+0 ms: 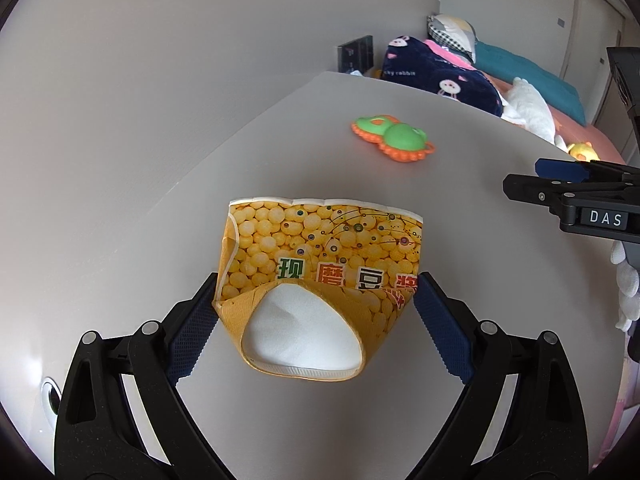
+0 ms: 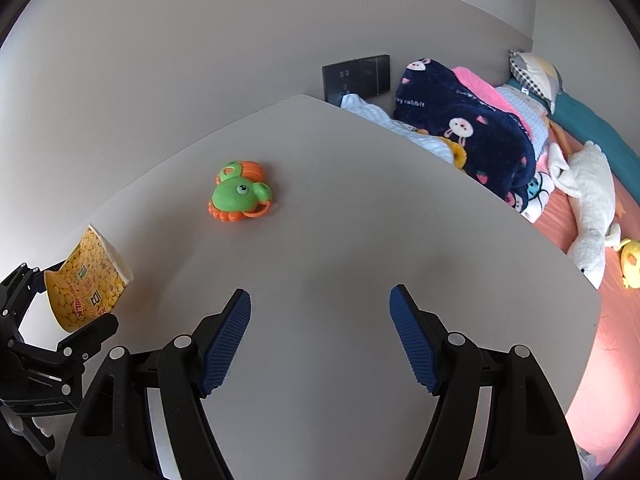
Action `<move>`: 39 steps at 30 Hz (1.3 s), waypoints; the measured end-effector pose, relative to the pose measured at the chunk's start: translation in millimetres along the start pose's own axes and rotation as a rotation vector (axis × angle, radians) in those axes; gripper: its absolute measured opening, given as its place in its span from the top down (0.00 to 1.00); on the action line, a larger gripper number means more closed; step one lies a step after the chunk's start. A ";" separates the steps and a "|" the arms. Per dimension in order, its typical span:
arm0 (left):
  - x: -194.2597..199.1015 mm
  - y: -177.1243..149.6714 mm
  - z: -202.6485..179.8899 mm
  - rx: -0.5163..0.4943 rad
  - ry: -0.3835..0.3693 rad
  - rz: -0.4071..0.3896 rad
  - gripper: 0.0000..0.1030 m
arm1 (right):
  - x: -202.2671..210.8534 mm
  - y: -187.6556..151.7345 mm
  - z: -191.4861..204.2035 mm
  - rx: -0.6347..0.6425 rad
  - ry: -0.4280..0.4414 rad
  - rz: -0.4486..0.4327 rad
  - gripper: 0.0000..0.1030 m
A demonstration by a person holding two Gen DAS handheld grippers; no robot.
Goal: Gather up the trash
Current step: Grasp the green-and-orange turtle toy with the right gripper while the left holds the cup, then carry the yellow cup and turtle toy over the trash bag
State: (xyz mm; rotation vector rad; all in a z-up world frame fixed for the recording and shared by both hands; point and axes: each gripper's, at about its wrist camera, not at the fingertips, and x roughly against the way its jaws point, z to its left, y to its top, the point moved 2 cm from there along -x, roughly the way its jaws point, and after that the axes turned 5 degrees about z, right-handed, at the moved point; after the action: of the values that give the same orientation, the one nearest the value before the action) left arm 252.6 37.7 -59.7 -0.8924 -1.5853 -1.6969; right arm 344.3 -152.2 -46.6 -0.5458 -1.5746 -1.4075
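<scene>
Paper cup: a crushed yellow paper cup (image 1: 320,276) printed with soybeans, held above the pale surface (image 1: 320,152), its white inside facing the camera.
Left gripper (image 1: 316,312): fingers clamped on the cup's two sides.
Right gripper (image 2: 320,340): fingers spread wide, grasping nothing, over the surface.
Toy: a green and orange plastic toy (image 2: 240,194) lies on the surface, well apart from the cup.
Bed: a navy blanket (image 2: 472,136) and a white plush toy (image 2: 588,200) beyond the surface's edge.
</scene>
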 end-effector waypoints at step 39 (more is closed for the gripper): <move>-13.5 18.7 55.1 0.118 0.067 0.023 0.12 | -43.7 51.7 51.8 0.072 -0.042 0.047 0.47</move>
State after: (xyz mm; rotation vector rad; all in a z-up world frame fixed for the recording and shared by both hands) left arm 278.4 91.6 -58.1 -0.7833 -1.6064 -1.5834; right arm 389.6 -80.2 -52.0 -0.5691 -1.6293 -1.3061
